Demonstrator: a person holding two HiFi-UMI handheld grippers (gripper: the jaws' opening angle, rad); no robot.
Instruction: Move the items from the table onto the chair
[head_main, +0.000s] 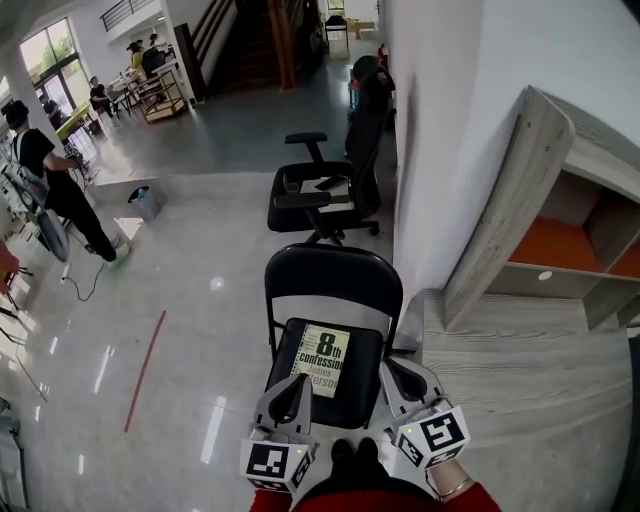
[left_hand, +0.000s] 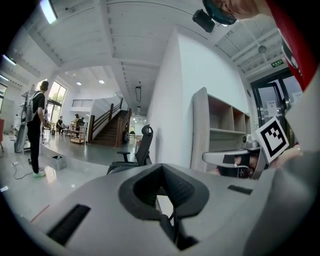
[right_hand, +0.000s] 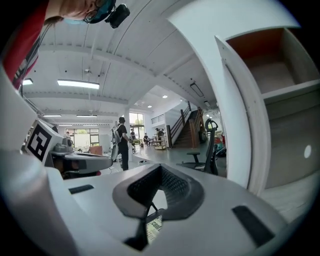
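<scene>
I see the book (head_main: 322, 360) lying flat on the black seat of the chair (head_main: 333, 275), in the lower middle of the head view. My left tongs (head_main: 295, 390) sit over the seat's lower left, right by the book's corner. My right tongs (head_main: 398, 380) sit by the seat's right edge. Both are closed and hold nothing. In each gripper view the dark pads meet.

A black office chair (head_main: 325, 190) stands behind the chair, in the upper middle. A white wall (head_main: 450, 120) runs up the right side. The grey wood desk (head_main: 520, 370) fills the lower right, just beside the chair. A shelf (head_main: 560, 230) with an orange inside sits on it. A person (head_main: 50, 185) stands far off at the upper left. A red line (head_main: 146, 370) is on the shiny floor at the lower left.

My tongs and red sleeve (head_main: 380, 497) cover the seat's front edge. The chair's legs are hidden. The shelf and desk are cut off at the right edge. In the right gripper view a bit of print shows under the pads, too small to read.
</scene>
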